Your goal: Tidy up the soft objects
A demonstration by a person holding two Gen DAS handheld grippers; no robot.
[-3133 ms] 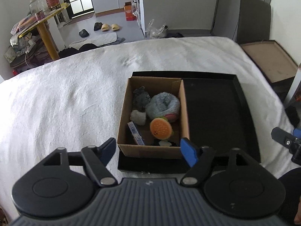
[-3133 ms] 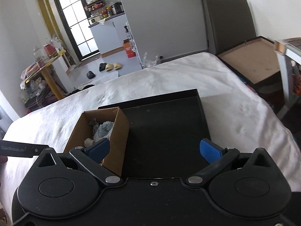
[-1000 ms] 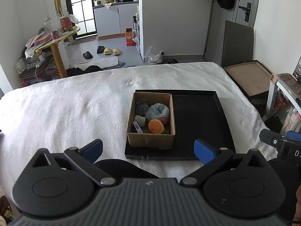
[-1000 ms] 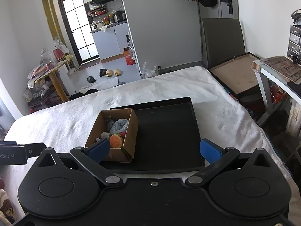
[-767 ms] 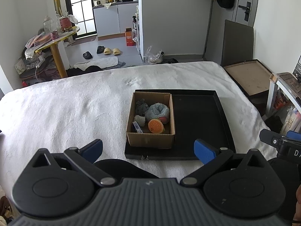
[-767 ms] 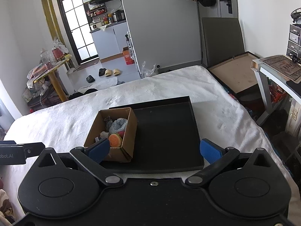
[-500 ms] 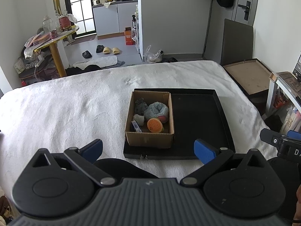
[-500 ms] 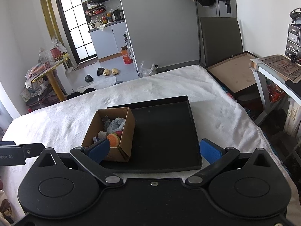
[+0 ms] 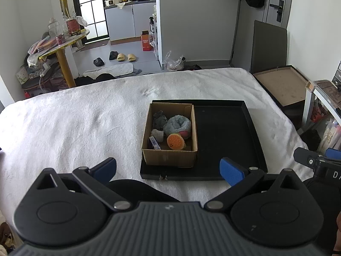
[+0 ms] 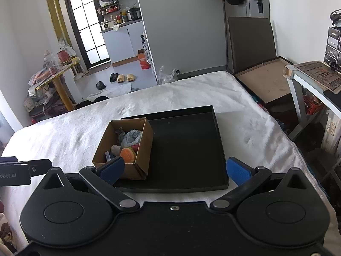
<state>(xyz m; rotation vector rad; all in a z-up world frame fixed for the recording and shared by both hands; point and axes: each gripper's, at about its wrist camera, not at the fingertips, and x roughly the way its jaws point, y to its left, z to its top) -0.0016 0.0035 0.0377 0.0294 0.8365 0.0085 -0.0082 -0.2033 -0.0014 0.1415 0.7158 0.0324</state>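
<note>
- The left gripper (image 9: 168,168) was held with its blue-padded fingers (image 9: 105,167) spread wide and nothing between them, well back from the tray and above the white bed cover (image 9: 81,123).
- Ahead of that gripper, slightly right of its midline, a black tray (image 9: 253,128) was seen lying flat on the cover.
- A cardboard box (image 9: 169,156) was seen standing in the left part of the tray, its near wall facing the left gripper.
- Inside the box, soft objects were packed together: a dark grey plush (image 9: 159,118) at the far left corner, a fluffy grey-blue ring (image 9: 178,123) beside it, a small pale toy (image 9: 157,134) nearer, an orange burger plush (image 9: 175,141) at the near side, and a blue-and-white packet (image 9: 154,143) against the left wall.
- The right half of the tray was seen bare and black.
- The right gripper (image 10: 175,168) was likewise held released, its fingers (image 10: 238,170) parted wide and gripping nothing.
- From the right wrist view, the box (image 10: 141,149) was placed ahead and to the left, its near corner partly hidden behind the left-hand fingertip; the burger plush (image 10: 127,154) was seen just beyond that fingertip.
- The tray (image 10: 221,149) was spread ahead between the right gripper's fingers, not touched by them.
</note>
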